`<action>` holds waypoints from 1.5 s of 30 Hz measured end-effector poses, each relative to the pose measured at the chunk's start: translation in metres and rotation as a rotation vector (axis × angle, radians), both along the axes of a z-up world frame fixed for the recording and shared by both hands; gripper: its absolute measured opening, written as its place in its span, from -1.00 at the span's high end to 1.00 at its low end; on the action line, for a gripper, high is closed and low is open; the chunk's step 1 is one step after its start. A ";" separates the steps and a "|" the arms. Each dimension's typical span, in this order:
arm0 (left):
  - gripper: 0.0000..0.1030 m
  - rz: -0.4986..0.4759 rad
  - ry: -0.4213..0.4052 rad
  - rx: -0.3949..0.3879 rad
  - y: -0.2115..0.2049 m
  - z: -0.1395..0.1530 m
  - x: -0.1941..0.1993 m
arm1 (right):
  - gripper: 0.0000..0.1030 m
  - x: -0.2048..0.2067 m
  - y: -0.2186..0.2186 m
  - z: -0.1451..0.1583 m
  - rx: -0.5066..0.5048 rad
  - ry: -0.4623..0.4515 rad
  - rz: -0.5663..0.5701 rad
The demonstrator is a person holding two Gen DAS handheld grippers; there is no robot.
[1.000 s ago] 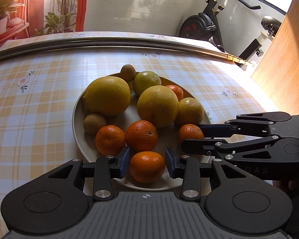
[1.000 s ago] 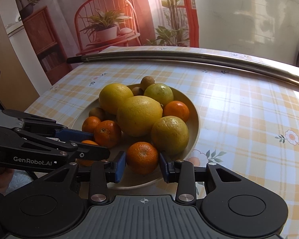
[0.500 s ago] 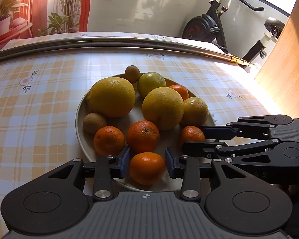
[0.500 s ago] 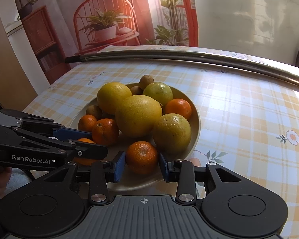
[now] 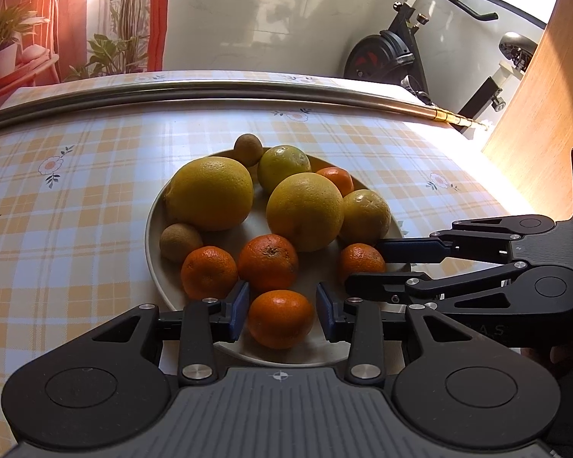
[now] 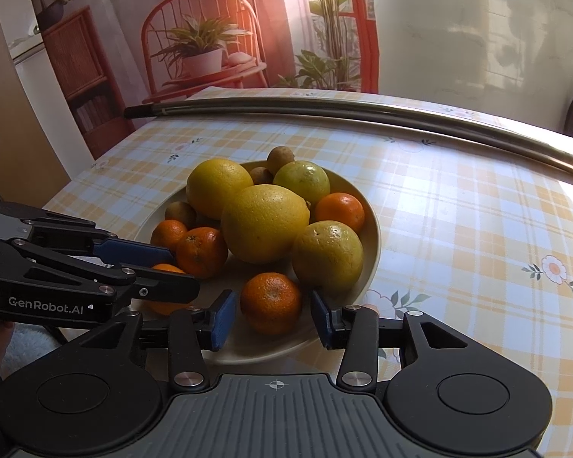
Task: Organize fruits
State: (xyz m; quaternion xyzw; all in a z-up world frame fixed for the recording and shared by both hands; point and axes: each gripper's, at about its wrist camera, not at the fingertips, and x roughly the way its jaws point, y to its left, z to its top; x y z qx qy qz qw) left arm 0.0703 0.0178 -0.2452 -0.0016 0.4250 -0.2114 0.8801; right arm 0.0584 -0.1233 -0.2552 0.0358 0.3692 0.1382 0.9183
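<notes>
The left gripper stands open around a mandarin at the near rim of the plate, blue pads just beside the fruit, no contact evident. The right gripper is likewise open around a second mandarin. Over the last second, both views show only slight drift. Neither fruit appears gripped; closing is probably next.
</notes>
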 end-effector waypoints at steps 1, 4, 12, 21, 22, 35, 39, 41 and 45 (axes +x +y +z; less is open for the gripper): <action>0.21 -0.002 -0.008 0.000 0.000 0.002 -0.001 | 0.18 -0.001 0.001 0.001 -0.009 0.000 -0.002; 0.21 -0.006 -0.038 0.011 -0.001 0.008 -0.006 | 0.11 -0.003 0.003 0.008 -0.034 -0.006 -0.005; 0.19 -0.004 -0.145 0.053 -0.004 0.027 -0.016 | -0.10 -0.010 -0.003 0.025 -0.047 -0.018 -0.027; -0.41 0.052 -0.208 0.043 0.005 0.048 -0.014 | -0.67 -0.014 -0.010 0.053 -0.054 -0.034 -0.066; -0.55 0.060 -0.216 0.035 0.007 0.051 -0.013 | -0.78 -0.014 -0.010 0.055 -0.058 -0.036 -0.070; -1.00 0.122 -0.254 -0.029 0.015 0.086 -0.009 | -0.99 -0.017 -0.016 0.088 -0.056 -0.068 -0.126; -1.00 0.134 -0.303 -0.005 0.012 0.102 -0.010 | -0.99 -0.024 -0.019 0.110 -0.089 -0.126 -0.140; -1.00 0.141 -0.336 0.011 0.010 0.113 -0.010 | -0.99 -0.028 -0.024 0.126 -0.086 -0.162 -0.155; -1.00 0.149 -0.379 0.004 0.009 0.138 -0.009 | -0.99 -0.036 -0.036 0.159 -0.064 -0.240 -0.200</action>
